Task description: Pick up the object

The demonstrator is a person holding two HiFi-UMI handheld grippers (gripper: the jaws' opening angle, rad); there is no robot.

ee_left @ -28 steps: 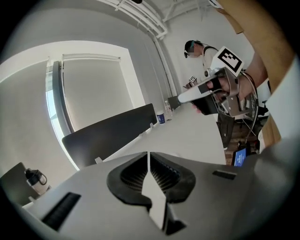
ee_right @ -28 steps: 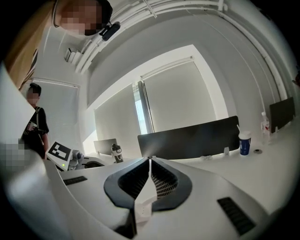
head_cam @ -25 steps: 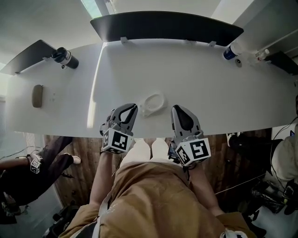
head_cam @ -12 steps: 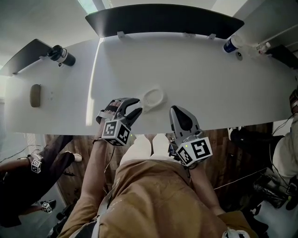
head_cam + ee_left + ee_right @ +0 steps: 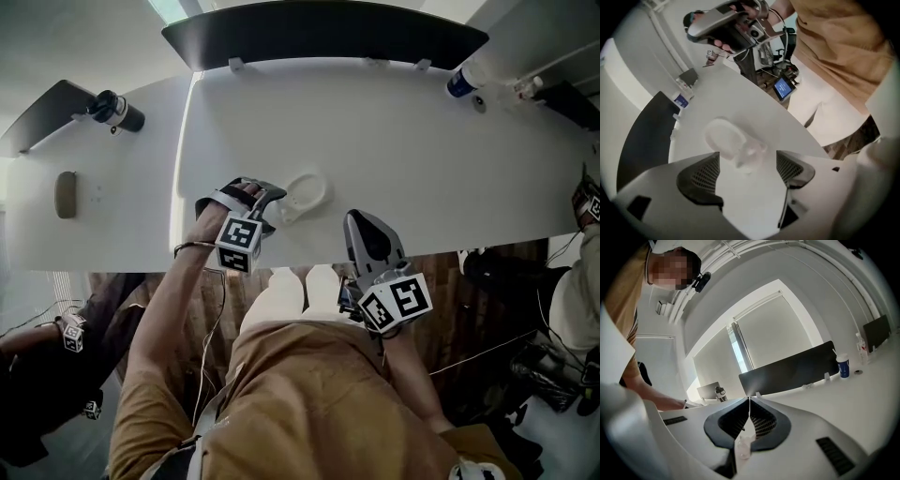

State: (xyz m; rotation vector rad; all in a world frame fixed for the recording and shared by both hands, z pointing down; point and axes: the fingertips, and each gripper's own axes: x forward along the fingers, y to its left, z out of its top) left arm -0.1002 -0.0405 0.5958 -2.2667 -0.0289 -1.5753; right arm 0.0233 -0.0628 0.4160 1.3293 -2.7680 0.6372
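1. Head view: a white table (image 5: pixel 394 159) is seen from steeply above, and both grippers are held at its near edge.
2. A clear plastic object (image 5: pixel 305 194) with an oval rim is seen lying flat on the table, near that edge and just right of the left gripper (image 5: pixel 246 195).
3. In the left gripper view the left gripper (image 5: pixel 747 164) is shown with its jaws spread wide and opening; the dark ribbed pads (image 5: pixel 701 177) are kept clear of the clear plastic object (image 5: pixel 733 145).
4. The object's narrow end is seen just at the gap between the two fingertips, while its oval rim lies beyond them on the bare tabletop; nothing is pinched.
5. The right gripper (image 5: pixel 361 220) is held over the table's near edge, right of the object and apart from it.
6. In the right gripper view the right gripper (image 5: pixel 750 400) is shown with its jaws pressed together, and no object is seen between the tips.
7. A dark curved panel (image 5: pixel 323 33) is stood along the table's far edge.
8. A white bottle with a blue label (image 5: pixel 459 81) is placed at the far right corner, and a dark flask (image 5: pixel 114 109) at the far left.
9. A small tan oval item (image 5: pixel 66 194) is seen on the left part of the tabletop, well apart from the grippers.
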